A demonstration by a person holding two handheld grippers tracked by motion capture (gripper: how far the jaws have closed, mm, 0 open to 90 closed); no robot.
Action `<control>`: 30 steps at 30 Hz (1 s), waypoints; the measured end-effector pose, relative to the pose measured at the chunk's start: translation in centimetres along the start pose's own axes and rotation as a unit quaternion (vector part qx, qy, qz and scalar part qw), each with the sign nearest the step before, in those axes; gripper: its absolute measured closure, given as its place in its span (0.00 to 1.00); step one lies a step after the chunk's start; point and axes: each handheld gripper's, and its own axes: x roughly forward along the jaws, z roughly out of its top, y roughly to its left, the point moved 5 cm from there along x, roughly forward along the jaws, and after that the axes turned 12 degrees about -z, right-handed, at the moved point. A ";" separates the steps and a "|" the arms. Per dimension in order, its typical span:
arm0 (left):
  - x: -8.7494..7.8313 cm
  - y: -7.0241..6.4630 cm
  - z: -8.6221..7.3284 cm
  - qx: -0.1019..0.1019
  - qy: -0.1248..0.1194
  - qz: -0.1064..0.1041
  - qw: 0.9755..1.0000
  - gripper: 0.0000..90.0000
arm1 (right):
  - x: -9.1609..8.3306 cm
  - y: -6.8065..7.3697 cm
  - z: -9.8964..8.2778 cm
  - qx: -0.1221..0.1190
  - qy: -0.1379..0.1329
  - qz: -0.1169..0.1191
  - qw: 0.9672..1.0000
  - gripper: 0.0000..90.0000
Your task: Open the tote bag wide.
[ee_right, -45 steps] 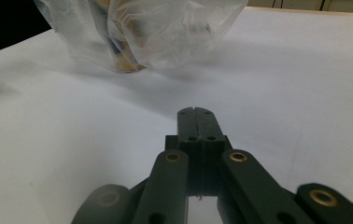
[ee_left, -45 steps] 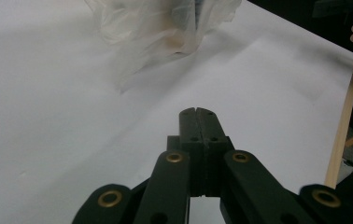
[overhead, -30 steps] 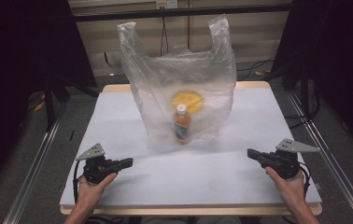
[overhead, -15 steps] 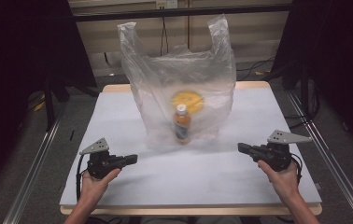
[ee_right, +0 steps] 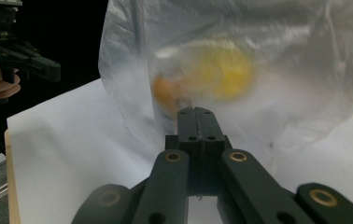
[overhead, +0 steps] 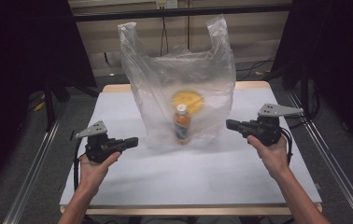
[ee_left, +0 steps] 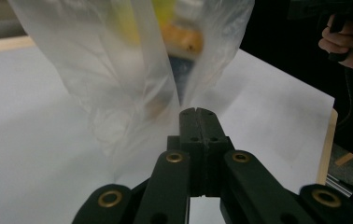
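Lower left of the high view: the left tongs [overhead: 132,141], held in a hand [overhead: 93,164], jaws pressed together on nothing, tips pointing right, just short of the bag. Right of centre: the right tongs [overhead: 230,124], jaws likewise together and empty, tips pointing left, near the bag's right side. Centre of the white tabletop [overhead: 202,177]: a translucent plastic carrier bag [overhead: 165,79] stands upright, containing an orange-labelled, white-capped bottle [overhead: 182,123] and, behind it, a round yellow object [overhead: 187,100].

Lab: dark curtains [overhead: 20,56], railed table [overhead: 258,182]
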 end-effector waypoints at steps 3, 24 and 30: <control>0.0 0.1 1.8 0.008 -0.004 0.002 1.000 1.00 | 0.5 0.3 1.6 -0.007 0.000 0.007 1.000 1.00; 2.5 1.2 12.1 0.062 -0.009 -0.014 0.998 1.00 | 3.9 0.9 12.7 -0.039 -0.040 0.030 0.998 1.00; 2.6 1.1 15.2 0.079 -0.001 -0.002 0.997 1.00 | 4.2 0.7 15.9 -0.044 -0.047 0.023 0.998 1.00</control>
